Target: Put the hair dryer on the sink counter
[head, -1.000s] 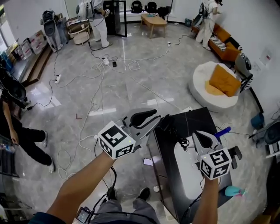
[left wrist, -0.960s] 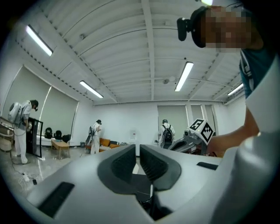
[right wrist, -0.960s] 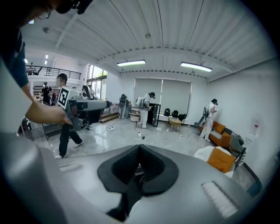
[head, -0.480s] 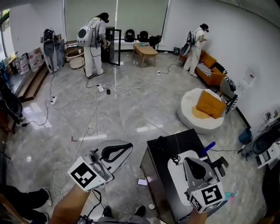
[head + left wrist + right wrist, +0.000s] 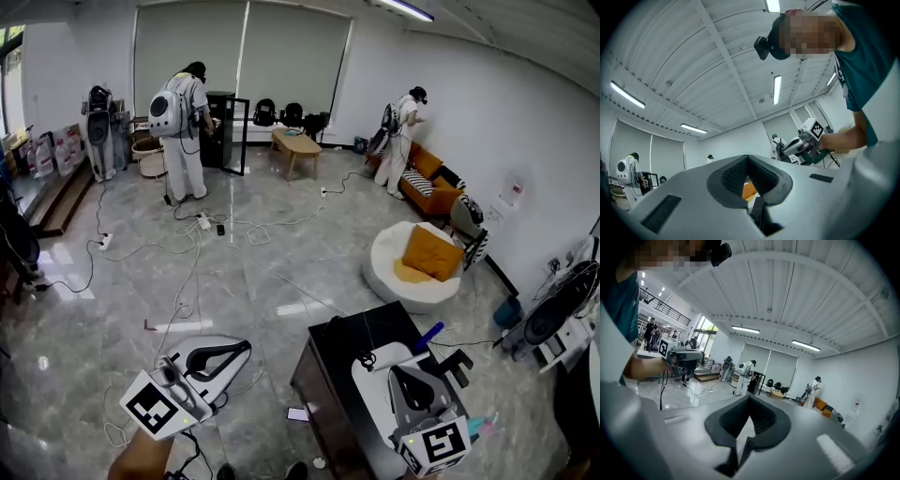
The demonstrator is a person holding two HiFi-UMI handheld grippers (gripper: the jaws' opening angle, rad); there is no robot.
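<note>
**Both grippers closed and empty, hair dryer on the counter**

We hold the left gripper (image 5: 240,349) with its jaws pressed together on nothing, out over the floor (image 5: 244,272) left of the counter. Our right gripper (image 5: 409,372), jaws likewise together and empty, hangs over the white basin (image 5: 373,386). The hair dryer (image 5: 362,358), dark with a coiled cord, lies on the black sink counter (image 5: 326,375) at the basin's far left edge, apart from both grippers.

The sink counter (image 5: 323,375) stands before the round seat (image 5: 384,272), a cushion (image 5: 431,253) lies on this seat, and cables (image 5: 200,225) lie left.
</note>
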